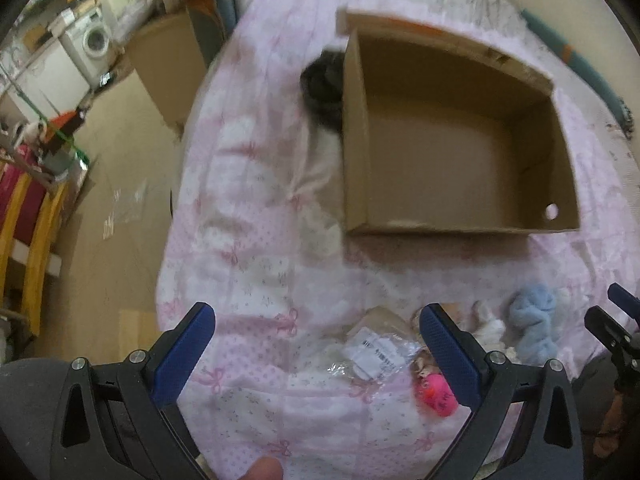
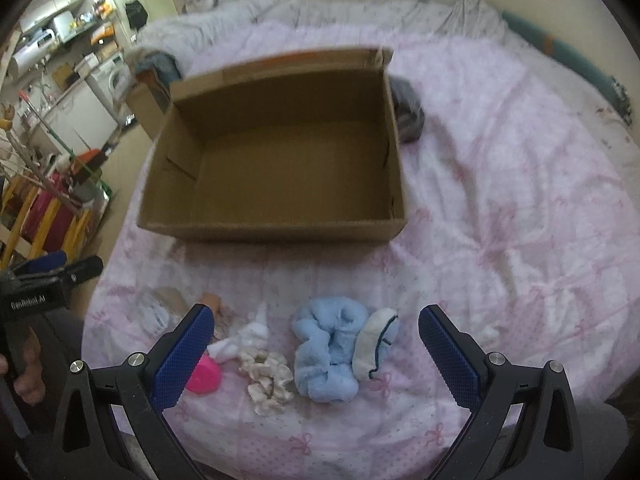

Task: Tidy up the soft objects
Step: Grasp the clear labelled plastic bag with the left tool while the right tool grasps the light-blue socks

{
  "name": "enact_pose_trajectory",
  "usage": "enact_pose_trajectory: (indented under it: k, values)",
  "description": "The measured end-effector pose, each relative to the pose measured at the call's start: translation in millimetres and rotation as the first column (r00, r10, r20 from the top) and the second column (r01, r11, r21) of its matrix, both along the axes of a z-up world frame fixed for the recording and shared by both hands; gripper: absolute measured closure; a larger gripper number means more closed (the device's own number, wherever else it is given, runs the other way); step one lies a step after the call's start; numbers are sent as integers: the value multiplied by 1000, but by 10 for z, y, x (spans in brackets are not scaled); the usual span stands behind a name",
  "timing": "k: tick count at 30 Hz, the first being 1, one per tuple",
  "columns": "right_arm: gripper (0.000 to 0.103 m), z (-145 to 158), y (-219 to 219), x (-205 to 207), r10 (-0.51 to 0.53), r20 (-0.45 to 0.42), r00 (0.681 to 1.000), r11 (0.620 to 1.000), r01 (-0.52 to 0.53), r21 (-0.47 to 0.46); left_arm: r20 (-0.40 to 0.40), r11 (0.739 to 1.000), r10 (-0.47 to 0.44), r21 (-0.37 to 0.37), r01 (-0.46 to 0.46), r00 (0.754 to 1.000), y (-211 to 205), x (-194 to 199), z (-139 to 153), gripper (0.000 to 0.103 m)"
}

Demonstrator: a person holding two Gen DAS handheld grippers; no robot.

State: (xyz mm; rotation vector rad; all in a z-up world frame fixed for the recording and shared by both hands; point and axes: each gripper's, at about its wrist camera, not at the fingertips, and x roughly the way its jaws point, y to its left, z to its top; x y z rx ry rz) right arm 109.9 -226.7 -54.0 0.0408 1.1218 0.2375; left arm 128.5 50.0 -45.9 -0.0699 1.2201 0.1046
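Note:
An empty open cardboard box (image 2: pixel 276 168) sits on a pink bedspread; it also shows in the left wrist view (image 1: pixel 456 136). In front of it lie a fluffy blue soft toy (image 2: pixel 326 354), a white and blue soft piece (image 2: pixel 376 342), a cream scrunchie (image 2: pixel 266 376), a pink ball (image 2: pixel 204 378) and a plastic packet (image 1: pixel 380 350). The blue toy (image 1: pixel 534 322) and the pink ball (image 1: pixel 438 394) also show in the left wrist view. My right gripper (image 2: pixel 316 354) is open above the blue toy. My left gripper (image 1: pixel 320 350) is open over the bedspread, left of the packet.
A dark grey cloth (image 2: pixel 408 110) lies on the bed beside the box. A second cardboard box (image 1: pixel 168 64) stands at the bed's left edge. The floor (image 1: pixel 108 216) and a colourful rack (image 1: pixel 24 216) lie left of the bed. A crumpled grey blanket (image 2: pixel 224 16) lies at the head.

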Motion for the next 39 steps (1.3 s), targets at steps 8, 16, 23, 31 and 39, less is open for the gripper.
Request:
enact_pose_trajectory:
  k: [8, 16, 23, 31, 39]
  values:
    - [0, -303, -86, 85, -50, -65, 997, 998, 52, 31, -191, 990, -12, -139, -15, 982, 7, 216, -700, 13]
    - [0, -402, -234, 124, -120, -97, 988, 991, 126, 52, -268, 976, -126, -207, 70, 955, -129, 59, -1041, 25]
    - [0, -448, -183, 175, -116, -99, 988, 992, 120, 38, -262, 978, -149, -179, 104, 953, -230, 0, -1255, 74]
    - [0, -468, -321, 190, -159, -114, 981, 983, 168, 72, -207, 951, -166, -294, 101, 964, -190, -232, -1165, 89]
    - [0, -750, -344, 228, -162, -285, 945, 976, 197, 96, -97, 910, -70, -414, 24, 993, 17, -144, -871, 89]
